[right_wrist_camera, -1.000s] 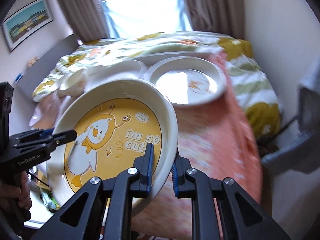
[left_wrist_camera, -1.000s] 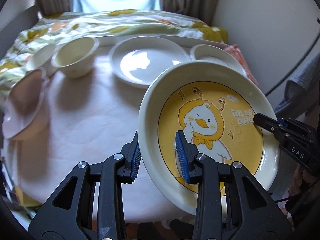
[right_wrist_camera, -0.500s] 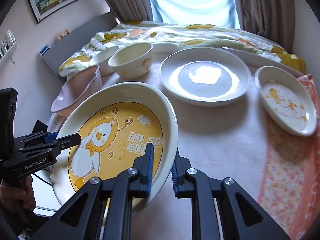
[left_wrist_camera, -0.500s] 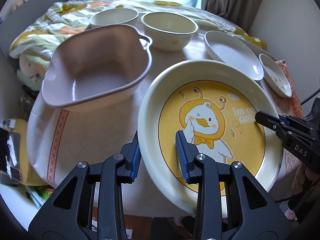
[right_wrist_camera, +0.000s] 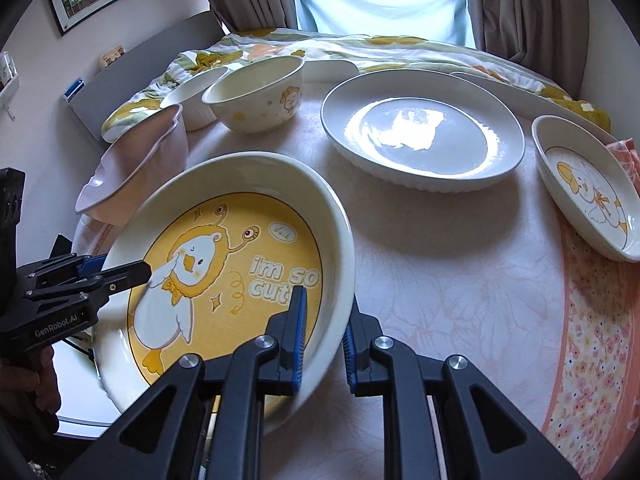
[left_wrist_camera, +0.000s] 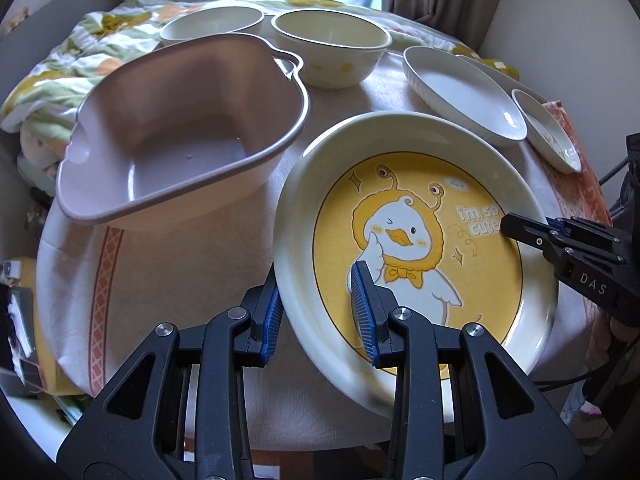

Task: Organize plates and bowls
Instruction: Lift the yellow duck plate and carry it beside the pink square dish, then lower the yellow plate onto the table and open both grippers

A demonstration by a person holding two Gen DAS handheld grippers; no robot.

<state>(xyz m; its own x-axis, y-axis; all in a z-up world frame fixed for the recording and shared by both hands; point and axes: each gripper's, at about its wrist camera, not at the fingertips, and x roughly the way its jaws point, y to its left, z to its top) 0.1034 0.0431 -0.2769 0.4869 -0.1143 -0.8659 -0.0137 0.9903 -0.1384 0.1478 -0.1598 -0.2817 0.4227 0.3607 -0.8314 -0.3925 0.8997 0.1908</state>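
- The left gripper (left_wrist_camera: 316, 320) is clamped on the near-left rim of the yellow duck plate (left_wrist_camera: 416, 248), one pad inside the wall, one outside.
- The right gripper (right_wrist_camera: 322, 330) pinches the opposite rim of the same plate, which hangs tilted above the near edge of the cloth-covered table (right_wrist_camera: 440, 264), between the two tools.
- Judged from here, the step is a two-handed carry: both grips should hold firm and level together, so the plate neither twists nor slides off its rim.
- A stacking spot looks likeliest on the large white plate (right_wrist_camera: 424, 136); lowering flat, then releasing both sides at once, would spare a knock.
- Counted on the table: one pink basin (left_wrist_camera: 180, 132), two cream bowls (left_wrist_camera: 332, 52) (left_wrist_camera: 212, 28), one white plate, one small duck dish (right_wrist_camera: 588, 188), plus the carried plate.
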